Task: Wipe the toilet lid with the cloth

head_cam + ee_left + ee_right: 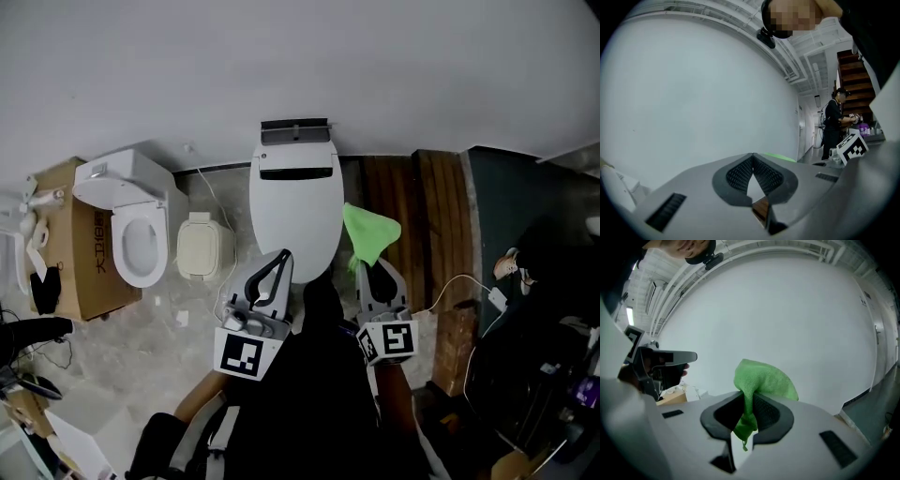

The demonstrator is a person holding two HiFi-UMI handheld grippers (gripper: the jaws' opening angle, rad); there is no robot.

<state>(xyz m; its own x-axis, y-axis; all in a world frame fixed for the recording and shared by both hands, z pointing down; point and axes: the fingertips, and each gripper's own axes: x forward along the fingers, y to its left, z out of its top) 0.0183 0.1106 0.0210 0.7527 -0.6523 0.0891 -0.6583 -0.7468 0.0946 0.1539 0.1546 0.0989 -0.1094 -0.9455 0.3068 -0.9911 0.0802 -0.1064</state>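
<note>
Broadly, the grey wall [281, 56] stands right behind the white oval toilet lid [295, 211], so long strokes could strike it; a cream square bin [204, 246] crowds the lid's left. The green microfibre cloth [761, 380], right of the lid, is pinched by one thin fold in the right gripper [749, 401] and may slip under drag. The left gripper [752, 157], jaws together on nothing, hovers at the lid's front edge.

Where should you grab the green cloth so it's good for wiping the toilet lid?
By a bunched-up edge, from the person's side, as the right gripper does now: it is shut on a gathered fold of the green cloth, and the wide loose part fans out past its jaws. That free flap can probably lie flat on the closed toilet lid.
</note>
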